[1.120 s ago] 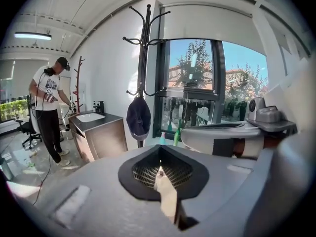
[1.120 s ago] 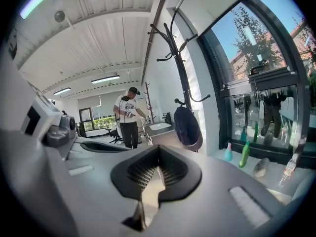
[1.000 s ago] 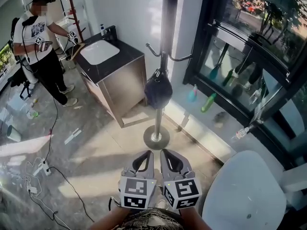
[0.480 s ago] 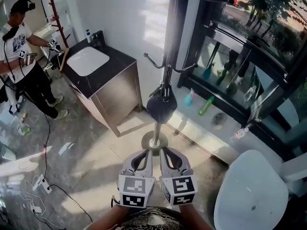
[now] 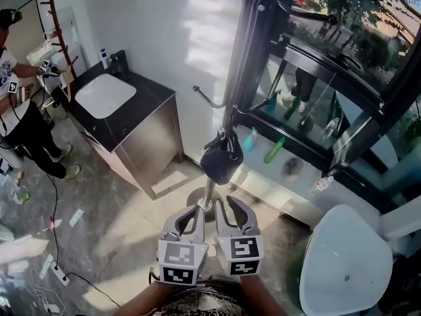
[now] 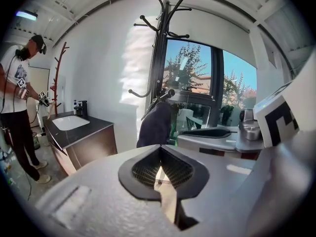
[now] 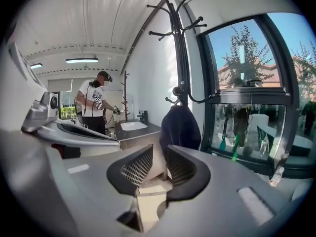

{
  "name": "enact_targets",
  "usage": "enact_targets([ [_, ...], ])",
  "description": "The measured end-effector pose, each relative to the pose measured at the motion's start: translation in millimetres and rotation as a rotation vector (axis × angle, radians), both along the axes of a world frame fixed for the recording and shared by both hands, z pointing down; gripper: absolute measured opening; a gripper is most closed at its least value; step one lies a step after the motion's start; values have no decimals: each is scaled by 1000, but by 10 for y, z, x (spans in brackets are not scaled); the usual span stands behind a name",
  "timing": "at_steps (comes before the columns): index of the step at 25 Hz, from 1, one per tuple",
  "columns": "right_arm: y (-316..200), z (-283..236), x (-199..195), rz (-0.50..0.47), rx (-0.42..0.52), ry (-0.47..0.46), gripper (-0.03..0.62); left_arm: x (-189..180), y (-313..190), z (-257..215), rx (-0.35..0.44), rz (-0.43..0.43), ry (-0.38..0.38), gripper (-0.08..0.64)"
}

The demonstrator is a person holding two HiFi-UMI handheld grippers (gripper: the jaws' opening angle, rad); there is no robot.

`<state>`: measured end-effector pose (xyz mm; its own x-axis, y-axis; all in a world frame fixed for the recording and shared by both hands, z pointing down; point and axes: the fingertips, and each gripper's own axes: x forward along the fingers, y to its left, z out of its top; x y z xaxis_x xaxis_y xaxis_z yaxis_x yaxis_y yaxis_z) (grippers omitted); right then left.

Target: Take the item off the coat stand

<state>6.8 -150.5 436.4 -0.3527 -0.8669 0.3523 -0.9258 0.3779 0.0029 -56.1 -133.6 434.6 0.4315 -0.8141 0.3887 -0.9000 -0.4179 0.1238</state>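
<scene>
A dark bag [image 5: 222, 160] hangs from a low hook of the black coat stand [image 5: 247, 58], in front of the window. Both grippers are held side by side low in the head view, just short of the stand's base and below the bag. My left gripper [image 5: 196, 210] is shut with nothing in it; in its own view the bag [image 6: 155, 125] hangs straight ahead, beyond the closed tips. My right gripper [image 5: 230, 204] is opening, and its jaws stand apart with nothing between them. In the right gripper view the bag [image 7: 180, 127] hangs just past the gap.
A dark sink cabinet [image 5: 125, 120] stands left of the stand. A person [image 5: 16, 110] with grippers works at the far left. A white round seat [image 5: 345, 262] is at the lower right. Bottles [image 5: 275, 149] line the window sill. Cables [image 5: 59, 275] lie on the floor.
The stand and bag have come nearer to both grippers. The view has swung right, so the cabinet and the person have slid towards the left edge.
</scene>
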Motion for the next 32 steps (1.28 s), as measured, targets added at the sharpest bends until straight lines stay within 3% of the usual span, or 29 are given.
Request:
enact_targets([
  [14, -633, 213, 94, 85, -5, 45, 130, -139, -423, 46, -4, -6, -13, 3],
  [23, -944, 308, 93, 77, -23, 75, 144, -137, -688, 28, 7, -18, -31, 3],
  [28, -1030, 324, 72, 46, -16, 95, 54, -153, -766, 21, 6, -26, -33, 3],
  [32, -1006, 249, 77, 44, 12, 101, 35, -145, -771, 18, 7, -24, -33, 3],
])
